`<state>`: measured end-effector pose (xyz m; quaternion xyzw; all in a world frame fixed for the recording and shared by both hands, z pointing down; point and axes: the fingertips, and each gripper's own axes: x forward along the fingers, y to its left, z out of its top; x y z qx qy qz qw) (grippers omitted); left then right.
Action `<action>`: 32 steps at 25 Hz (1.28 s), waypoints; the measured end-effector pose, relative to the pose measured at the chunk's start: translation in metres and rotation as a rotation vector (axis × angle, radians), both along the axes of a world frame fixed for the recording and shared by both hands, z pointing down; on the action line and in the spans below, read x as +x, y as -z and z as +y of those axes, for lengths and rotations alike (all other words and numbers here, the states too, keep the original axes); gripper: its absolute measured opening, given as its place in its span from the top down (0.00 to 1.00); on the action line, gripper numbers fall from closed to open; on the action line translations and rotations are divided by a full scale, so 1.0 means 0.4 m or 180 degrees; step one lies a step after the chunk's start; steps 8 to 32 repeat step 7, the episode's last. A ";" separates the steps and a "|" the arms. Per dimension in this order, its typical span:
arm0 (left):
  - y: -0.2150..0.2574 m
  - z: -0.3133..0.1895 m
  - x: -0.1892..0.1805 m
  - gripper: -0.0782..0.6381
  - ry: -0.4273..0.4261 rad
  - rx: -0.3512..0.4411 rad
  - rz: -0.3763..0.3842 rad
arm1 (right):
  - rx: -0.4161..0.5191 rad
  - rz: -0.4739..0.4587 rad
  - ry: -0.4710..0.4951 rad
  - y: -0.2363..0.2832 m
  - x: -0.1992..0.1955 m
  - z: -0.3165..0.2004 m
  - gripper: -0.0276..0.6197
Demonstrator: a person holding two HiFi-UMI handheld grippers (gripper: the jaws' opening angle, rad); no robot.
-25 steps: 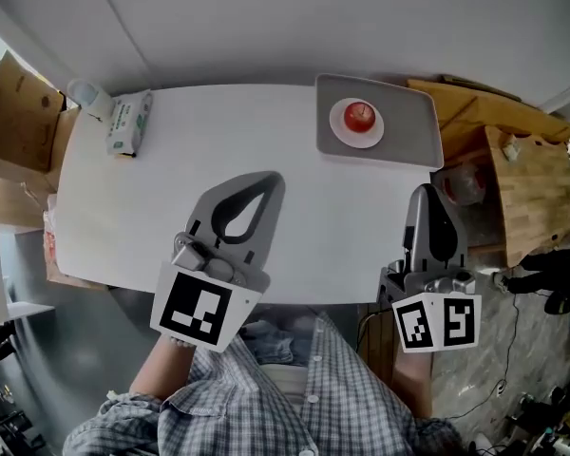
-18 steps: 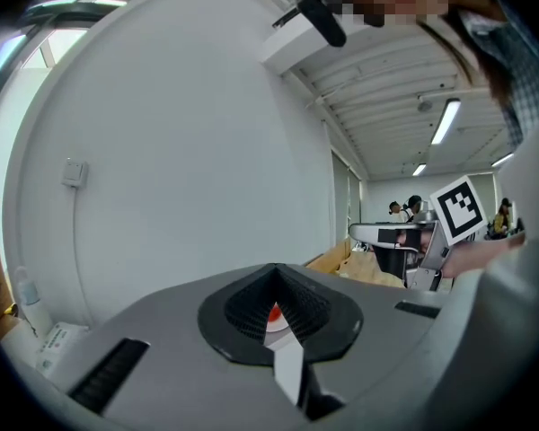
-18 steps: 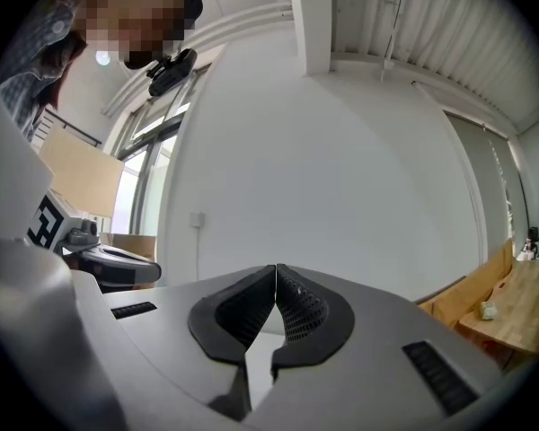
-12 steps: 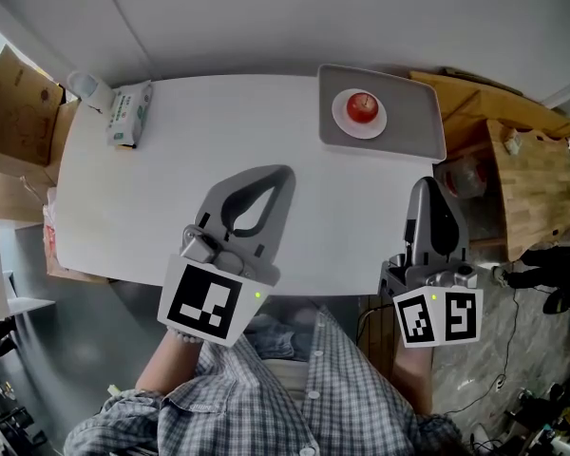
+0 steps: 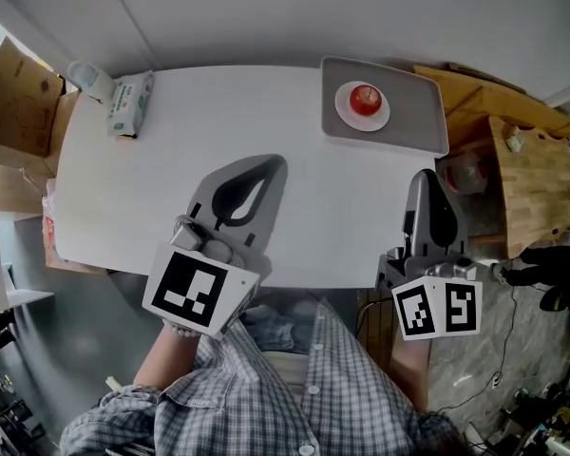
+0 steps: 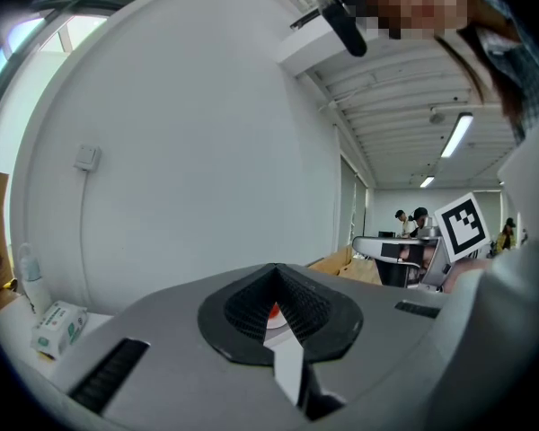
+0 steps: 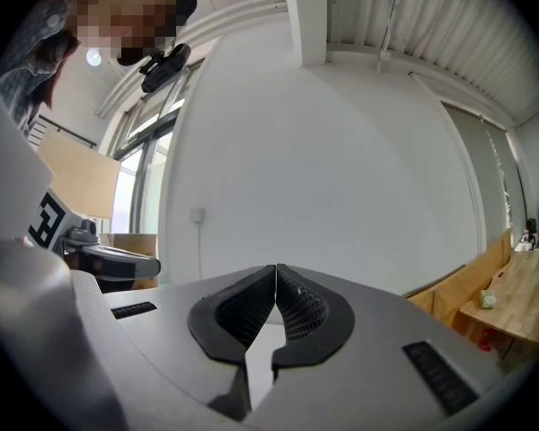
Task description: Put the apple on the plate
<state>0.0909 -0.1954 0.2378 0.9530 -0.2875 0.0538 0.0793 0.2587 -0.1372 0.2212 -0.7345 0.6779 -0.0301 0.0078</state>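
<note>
Already the apple (image 5: 365, 97) sits on the plate (image 5: 348, 116), on a tray (image 5: 413, 112) at far right of the table (image 5: 152, 179). Both left tongs (image 5: 275, 161) & right tongs (image 5: 425, 177) are pressed together, nothing btwn them, well apart from it at near edge. Task looks done; nxt move prob just keeping clear.

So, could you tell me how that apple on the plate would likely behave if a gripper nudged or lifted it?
The apple looks round, so a nudge would probably roll it off the flat plate onto the tray. Its skin looks smooth, so it might slip unless gripped across its middle.
</note>
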 end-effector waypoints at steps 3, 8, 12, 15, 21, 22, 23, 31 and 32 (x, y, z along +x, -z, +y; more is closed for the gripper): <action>0.000 -0.009 -0.011 0.88 0.0039 -0.0006 0.0043 | -0.0057 0.0041 0.0015 -0.012 -0.003 0.000 0.92; 0.001 -0.021 -0.024 0.88 0.0071 -0.0048 0.0103 | -0.0104 0.0044 0.0045 -0.026 -0.007 -0.005 0.92; 0.001 -0.021 -0.024 0.88 0.0071 -0.0048 0.0103 | -0.0104 0.0044 0.0045 -0.026 -0.007 -0.005 0.92; 0.001 -0.021 -0.024 0.88 0.0071 -0.0048 0.0103 | -0.0104 0.0044 0.0045 -0.026 -0.007 -0.005 0.92; 0.001 -0.021 -0.024 0.88 0.0071 -0.0048 0.0103 | -0.0104 0.0044 0.0045 -0.026 -0.007 -0.005 0.92; 0.001 -0.021 -0.024 0.88 0.0071 -0.0048 0.0103 | -0.0104 0.0044 0.0045 -0.026 -0.007 -0.005 0.92; 0.001 -0.021 -0.024 0.88 0.0071 -0.0048 0.0103 | -0.0104 0.0044 0.0045 -0.026 -0.007 -0.005 0.92; 0.001 -0.021 -0.024 0.88 0.0071 -0.0048 0.0103 | -0.0104 0.0044 0.0045 -0.026 -0.007 -0.005 0.92; 0.001 -0.021 -0.024 0.88 0.0071 -0.0048 0.0103 | -0.0104 0.0044 0.0045 -0.026 -0.007 -0.005 0.92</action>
